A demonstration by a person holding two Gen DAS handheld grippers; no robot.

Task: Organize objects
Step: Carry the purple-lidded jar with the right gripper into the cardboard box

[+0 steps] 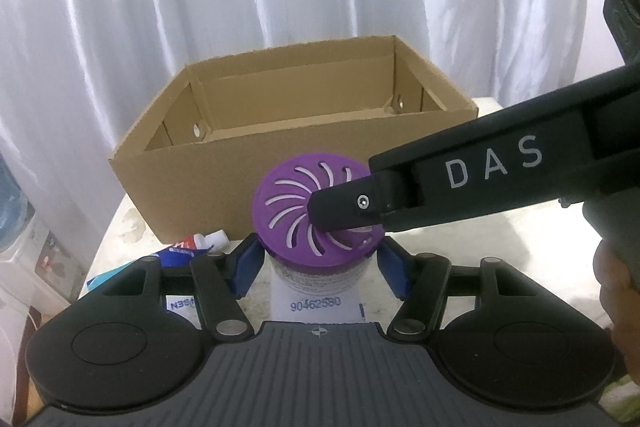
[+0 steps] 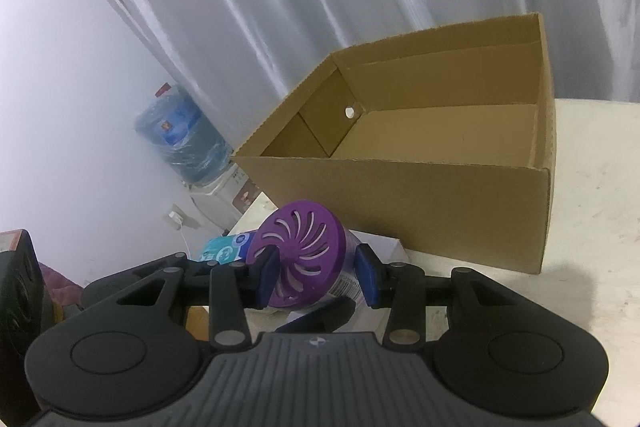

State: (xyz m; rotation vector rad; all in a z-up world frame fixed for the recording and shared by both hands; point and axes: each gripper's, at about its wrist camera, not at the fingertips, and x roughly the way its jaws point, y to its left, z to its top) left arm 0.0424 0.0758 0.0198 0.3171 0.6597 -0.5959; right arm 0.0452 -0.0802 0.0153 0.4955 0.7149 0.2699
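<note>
A white jar with a purple slotted lid (image 1: 292, 203) is tilted, its lid turned toward both cameras. My left gripper (image 1: 320, 267) is shut on it, blue pads (image 1: 246, 267) pressing its sides just under the lid. From the right, my right gripper's black finger (image 1: 348, 205) lies across the lid. In the right wrist view that gripper (image 2: 318, 277) is shut on the purple lid (image 2: 304, 247), one pad on each edge. An open brown cardboard box (image 1: 192, 187), (image 2: 400, 211) stands just behind the jar, with nothing showing inside it.
A toothpaste tube and blue packets (image 1: 196, 245) lie left of the jar, by the box's front wall. The white table (image 2: 592, 187) runs on to the right of the box. A water dispenser bottle (image 2: 180, 135) stands beyond the table's left edge. Grey curtains hang behind. A hand (image 1: 616, 287) holds the right gripper.
</note>
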